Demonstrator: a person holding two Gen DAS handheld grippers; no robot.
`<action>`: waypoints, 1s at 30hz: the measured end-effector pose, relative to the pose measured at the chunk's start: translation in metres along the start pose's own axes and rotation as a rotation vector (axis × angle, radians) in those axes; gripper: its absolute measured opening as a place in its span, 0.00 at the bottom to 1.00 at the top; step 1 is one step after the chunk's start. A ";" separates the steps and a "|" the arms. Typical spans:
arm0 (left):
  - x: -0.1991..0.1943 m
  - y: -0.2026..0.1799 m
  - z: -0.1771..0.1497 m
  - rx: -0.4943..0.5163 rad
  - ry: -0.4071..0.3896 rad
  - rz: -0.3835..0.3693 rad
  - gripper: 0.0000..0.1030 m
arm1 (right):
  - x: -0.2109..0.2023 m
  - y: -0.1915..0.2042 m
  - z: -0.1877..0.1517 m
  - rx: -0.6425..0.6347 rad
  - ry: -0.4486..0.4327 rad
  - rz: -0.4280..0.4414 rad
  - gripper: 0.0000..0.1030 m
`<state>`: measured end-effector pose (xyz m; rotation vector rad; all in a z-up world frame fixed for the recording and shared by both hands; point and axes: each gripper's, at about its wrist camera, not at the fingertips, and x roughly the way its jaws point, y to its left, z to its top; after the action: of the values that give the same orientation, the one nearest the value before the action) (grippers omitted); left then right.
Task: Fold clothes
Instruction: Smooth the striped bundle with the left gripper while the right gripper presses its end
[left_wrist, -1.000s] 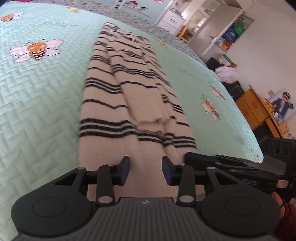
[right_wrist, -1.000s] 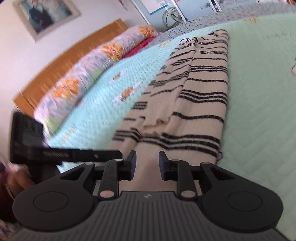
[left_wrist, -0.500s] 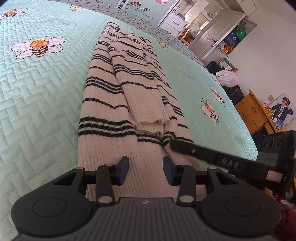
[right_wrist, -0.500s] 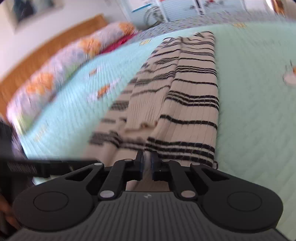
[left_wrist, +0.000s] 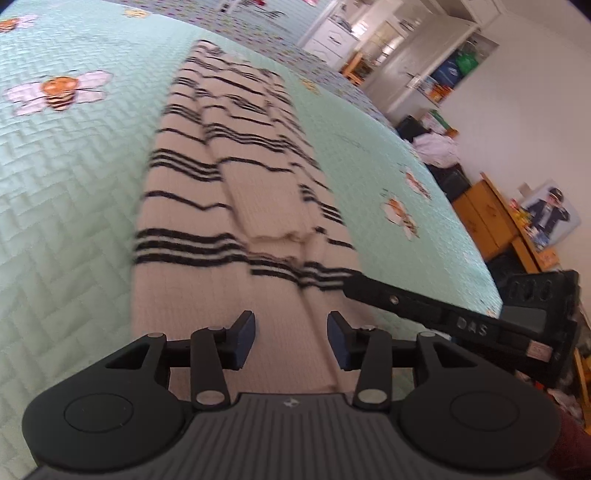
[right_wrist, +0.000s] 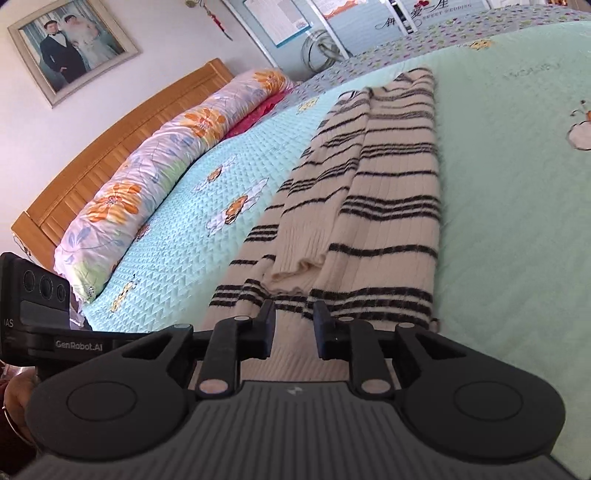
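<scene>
Two grippers, and we read "GenRobot.AI" on our left gripper (right_wrist: 33, 334); our right gripper (right_wrist: 294, 323) hangs open-fingered over the near hem of the striped sweater (right_wrist: 373, 206), a long strip across the bee-print bedspread (right_wrist: 517, 184). Left fingers spread too, gripping nothing; blur smears the stripes.

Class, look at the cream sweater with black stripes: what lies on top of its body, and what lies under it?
On the cream black-striped knit sweater lie its folded-in sleeves. Under it is the mint quilted bedspread; the part directly beneath is covered.
</scene>
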<state>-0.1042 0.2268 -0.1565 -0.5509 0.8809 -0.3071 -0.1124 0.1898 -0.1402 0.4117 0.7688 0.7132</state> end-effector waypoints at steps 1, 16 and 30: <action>0.003 -0.001 0.001 -0.009 0.010 -0.008 0.45 | -0.005 -0.003 0.000 0.017 -0.017 -0.001 0.22; 0.050 -0.012 0.020 -0.068 0.089 -0.114 0.08 | -0.015 -0.030 -0.018 0.171 -0.057 0.024 0.23; 0.053 -0.004 0.015 -0.032 0.115 -0.065 0.11 | 0.003 0.012 -0.034 -0.220 0.068 0.010 0.25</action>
<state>-0.0597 0.2032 -0.1804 -0.5972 0.9813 -0.3873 -0.1414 0.2033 -0.1570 0.1927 0.7428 0.8155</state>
